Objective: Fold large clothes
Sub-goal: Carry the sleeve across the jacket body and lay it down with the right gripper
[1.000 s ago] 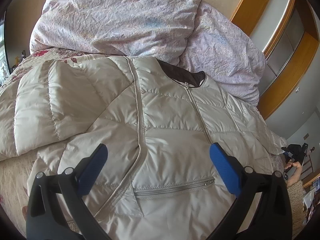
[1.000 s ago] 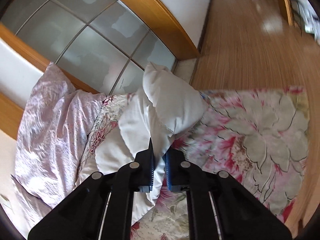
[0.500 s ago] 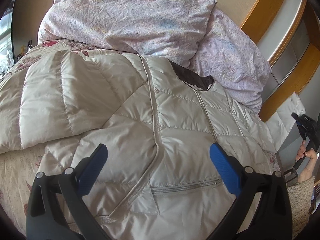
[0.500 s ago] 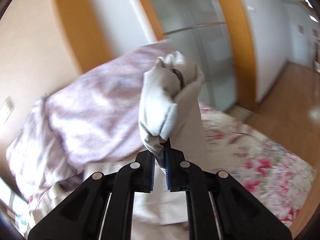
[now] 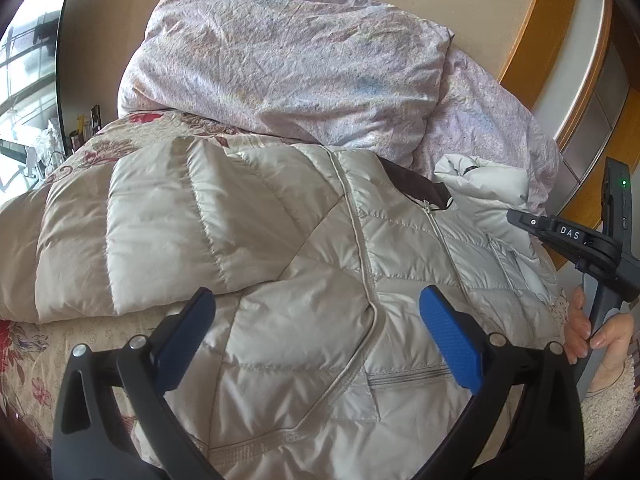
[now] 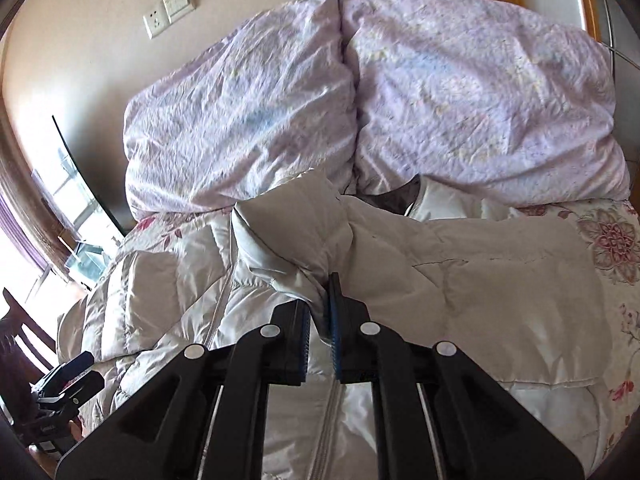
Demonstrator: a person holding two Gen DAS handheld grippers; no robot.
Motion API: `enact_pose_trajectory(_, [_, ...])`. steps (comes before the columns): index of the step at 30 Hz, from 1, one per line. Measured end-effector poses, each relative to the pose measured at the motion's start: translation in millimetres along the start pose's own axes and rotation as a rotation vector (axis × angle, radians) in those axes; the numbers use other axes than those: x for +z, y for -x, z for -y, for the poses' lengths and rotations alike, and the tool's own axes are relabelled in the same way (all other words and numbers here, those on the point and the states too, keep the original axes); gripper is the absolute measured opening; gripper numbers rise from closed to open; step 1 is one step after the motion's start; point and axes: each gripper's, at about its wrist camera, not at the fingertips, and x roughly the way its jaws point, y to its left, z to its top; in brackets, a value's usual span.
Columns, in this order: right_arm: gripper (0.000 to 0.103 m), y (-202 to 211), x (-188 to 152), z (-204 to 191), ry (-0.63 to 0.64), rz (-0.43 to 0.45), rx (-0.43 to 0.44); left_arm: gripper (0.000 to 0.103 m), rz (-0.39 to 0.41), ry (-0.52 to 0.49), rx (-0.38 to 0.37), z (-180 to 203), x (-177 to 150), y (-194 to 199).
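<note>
A cream quilted puffer jacket (image 5: pixel 280 280) lies front up on the bed, zip closed, dark collar lining toward the pillows. Its left sleeve is folded across the chest on the left. My left gripper (image 5: pixel 316 332) hovers open just above the jacket's lower front, with nothing between its blue pads (image 5: pixel 452 344). My right gripper (image 6: pixel 320 312) is shut on the right sleeve's cuff (image 6: pixel 288 232), held up over the jacket's chest (image 6: pixel 160 300). In the left wrist view that right gripper (image 5: pixel 560 236) comes in from the right edge with the sleeve (image 5: pixel 480 192) bunched at its tip.
Two lilac pillows (image 6: pixel 460 100) are stacked against the wall behind the collar. A floral bedspread (image 6: pixel 608 240) shows around the jacket. A wooden door frame (image 5: pixel 532 32) stands at the right, a wall socket (image 6: pixel 170 8) above the pillows. A hand (image 5: pixel 592 332) grips the right handle.
The right gripper has swung from the bed's far side across to the jacket's chest, rolling over and carrying the sleeve with it. The left gripper drifted slightly and stayed open.
</note>
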Motion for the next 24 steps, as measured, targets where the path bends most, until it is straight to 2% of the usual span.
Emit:
enact_pose_trajectory(6, [0.009, -28, -14, -36, 0.089, -0.048, -0.057, 0.101, -0.012, 0.03, -0.004, -12, -4, -2])
enact_pose_trajectory(9, [0.01, -45, -30, -50, 0.173, -0.096, -0.122, 0.101, -0.013, 0.034, -0.009, -14, -6, -1])
enact_pose_trajectory(12, [0.013, -64, -52, -70, 0.331, -0.154, -0.247, 0.101, -0.011, 0.038, -0.011, -17, -7, 2])
enact_pose_trajectory(13, [0.016, -70, -62, -78, 0.403, -0.179, -0.296, 0.101, -0.012, 0.042, -0.016, -18, -7, 3])
enact_pose_trajectory(15, [0.038, -73, -79, -90, 0.489, -0.195, -0.327, 0.101, -0.01, 0.057, -0.027, -22, -7, 6])
enact_pose_trajectory(16, [0.039, -70, -84, -95, 0.522, -0.177, -0.34, 0.101, -0.007, 0.064, -0.029, -24, -7, 8])
enact_pose_trajectory(17, [0.041, -65, -87, -100, 0.546, -0.167, -0.343, 0.101, -0.002, 0.07, -0.03, -27, -7, 10])
enact_pose_trajectory(18, [0.048, -58, -89, -103, 0.556, -0.162, -0.319, 0.101, 0.004, 0.077, -0.03, -30, -7, 13])
enact_pose_trajectory(20, [0.054, -39, -85, -102, 0.506, -0.16, -0.218, 0.101, 0.018, 0.095, -0.019, -39, -8, 19])
enact_pose_trajectory(22, [0.054, -18, -74, -87, 0.39, -0.138, -0.101, 0.101, 0.031, 0.137, -0.015, -52, -8, 26])
enact_pose_trajectory(24, [0.054, -7, -63, -65, 0.304, -0.072, -0.129, 0.101, 0.04, 0.202, -0.029, -70, -9, 33])
